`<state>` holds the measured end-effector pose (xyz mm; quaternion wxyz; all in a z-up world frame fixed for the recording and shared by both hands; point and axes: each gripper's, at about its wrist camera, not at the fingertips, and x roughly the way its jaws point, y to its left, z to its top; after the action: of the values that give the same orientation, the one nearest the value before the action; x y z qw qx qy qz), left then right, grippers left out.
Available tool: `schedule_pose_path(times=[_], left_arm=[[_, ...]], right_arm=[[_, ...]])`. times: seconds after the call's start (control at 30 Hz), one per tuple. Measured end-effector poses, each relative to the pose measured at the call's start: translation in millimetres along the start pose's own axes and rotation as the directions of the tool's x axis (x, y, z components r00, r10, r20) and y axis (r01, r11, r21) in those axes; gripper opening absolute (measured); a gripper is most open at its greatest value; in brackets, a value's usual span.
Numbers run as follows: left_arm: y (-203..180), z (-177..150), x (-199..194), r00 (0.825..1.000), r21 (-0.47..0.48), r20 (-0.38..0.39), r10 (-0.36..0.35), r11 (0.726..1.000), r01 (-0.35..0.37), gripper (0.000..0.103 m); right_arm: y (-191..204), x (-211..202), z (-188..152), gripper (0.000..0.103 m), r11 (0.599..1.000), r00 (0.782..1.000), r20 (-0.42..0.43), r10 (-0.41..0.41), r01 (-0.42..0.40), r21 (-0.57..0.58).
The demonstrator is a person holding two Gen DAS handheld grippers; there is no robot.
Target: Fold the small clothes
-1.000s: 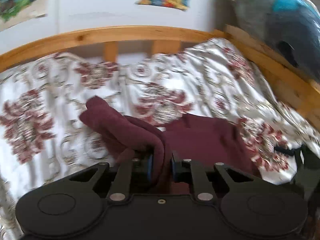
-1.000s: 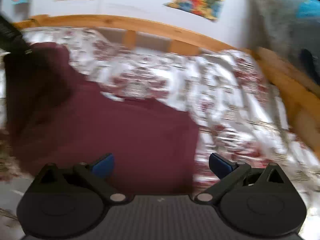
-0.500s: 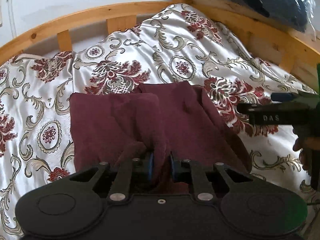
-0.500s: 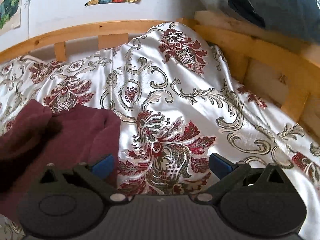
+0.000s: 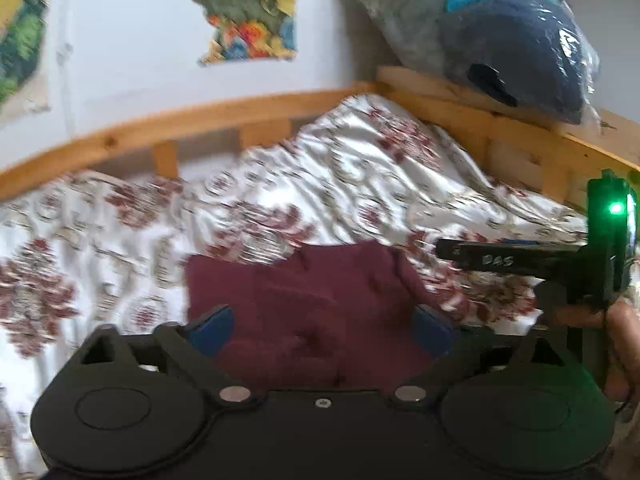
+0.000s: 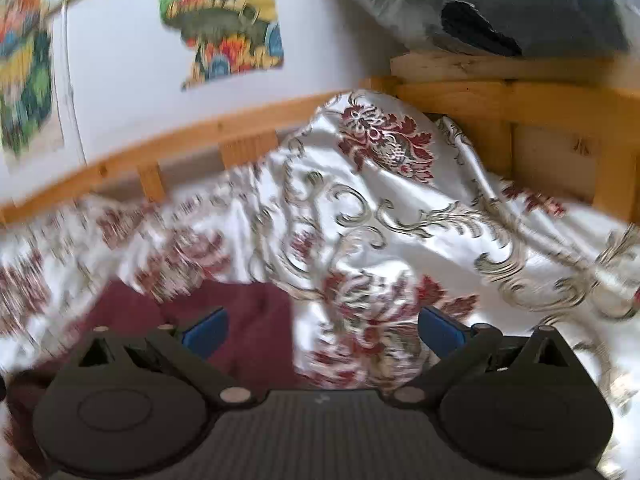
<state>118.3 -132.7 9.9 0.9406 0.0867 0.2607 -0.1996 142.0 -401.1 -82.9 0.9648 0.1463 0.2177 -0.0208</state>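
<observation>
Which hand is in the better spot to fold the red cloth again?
Probably the left. The left hand-held gripper is open with the maroon cloth right between its fingers. The right hand-held gripper faces mostly bedspread.

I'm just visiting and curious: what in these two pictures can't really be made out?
- Maroon garment, left wrist view: near edge hidden behind the left gripper.
- Same garment, right wrist view: partly behind the right gripper.
- Wall posters: motion blur.
- Bagged bundle: cut off by the frame, contents unclear.
</observation>
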Motion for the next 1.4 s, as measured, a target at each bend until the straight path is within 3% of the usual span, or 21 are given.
schedule_pose_path(times=[0.13, 0.27, 0.37, 0.47, 0.57, 0.67, 0.8, 0.93, 1.0, 1.07, 1.1, 1.17, 1.23, 1.4], left_arm=[[9, -16, -4, 0.997, 0.025, -0.025, 0.069, 0.997, -0.068, 0.102], [24, -39, 11, 0.985, 0.015, -0.15, 0.083, 0.997, -0.082, 0.099], [34, -55, 19, 0.975, 0.022, -0.206, 0.087, 0.996, -0.084, 0.096], [34, -64, 24, 0.97, 0.077, -0.223, 0.097, 0.994, -0.082, 0.092], [28, -66, 28, 0.969, 0.144, -0.212, 0.123, 0.985, -0.093, 0.089], [22, -67, 30, 0.972, 0.168, -0.194, 0.13, 0.981, -0.098, 0.089], [20, -67, 30, 0.974, 0.15, -0.187, 0.125, 0.984, -0.098, 0.088], [16, -65, 29, 0.978, 0.176, -0.162, 0.13, 0.979, -0.101, 0.067], [12, -65, 28, 0.98, 0.188, -0.157, 0.119, 0.978, -0.088, 0.06], [8, -66, 28, 0.981, 0.214, -0.145, 0.13, 0.972, -0.097, 0.051], [7, -66, 28, 0.98, 0.226, -0.142, 0.138, 0.969, -0.103, 0.042], [6, -66, 27, 0.981, 0.238, -0.128, 0.147, 0.965, -0.114, 0.032], [7, -64, 26, 0.983, 0.232, -0.129, 0.13, 0.968, -0.098, 0.024], [2, -61, 23, 0.988, 0.256, -0.116, 0.099, 0.964, -0.067, 0.018]], right_arm=[[8, 6, -3, 0.103, 0.988, 0.989, -0.011, 0.148, -0.147, 0.042], [30, 18, -9, 0.103, 0.961, 0.962, -0.018, 0.272, -0.271, 0.053], [51, 33, -11, 0.103, 0.918, 0.914, -0.087, 0.396, -0.395, 0.021], [69, 53, -16, 0.103, 0.88, 0.862, -0.192, 0.469, -0.475, 0.015], [73, 77, -19, 0.103, 0.858, 0.817, -0.267, 0.512, -0.499, 0.12], [71, 97, -19, 0.103, 0.847, 0.799, -0.28, 0.532, -0.504, 0.17], [70, 108, -22, 0.103, 0.848, 0.801, -0.279, 0.53, -0.494, 0.193], [71, 104, -27, 0.102, 0.849, 0.805, -0.27, 0.528, -0.499, 0.173], [70, 102, -28, 0.095, 0.857, 0.819, -0.255, 0.514, -0.481, 0.183], [68, 102, -29, 0.077, 0.865, 0.831, -0.247, 0.499, -0.462, 0.193], [67, 102, -30, 0.072, 0.87, 0.836, -0.244, 0.491, -0.453, 0.196], [64, 103, -32, 0.046, 0.88, 0.85, -0.241, 0.468, -0.425, 0.21], [60, 105, -32, 0.026, 0.883, 0.856, -0.241, 0.458, -0.408, 0.231], [51, 97, -20, 0.012, 0.884, 0.874, -0.189, 0.448, -0.402, 0.237]])
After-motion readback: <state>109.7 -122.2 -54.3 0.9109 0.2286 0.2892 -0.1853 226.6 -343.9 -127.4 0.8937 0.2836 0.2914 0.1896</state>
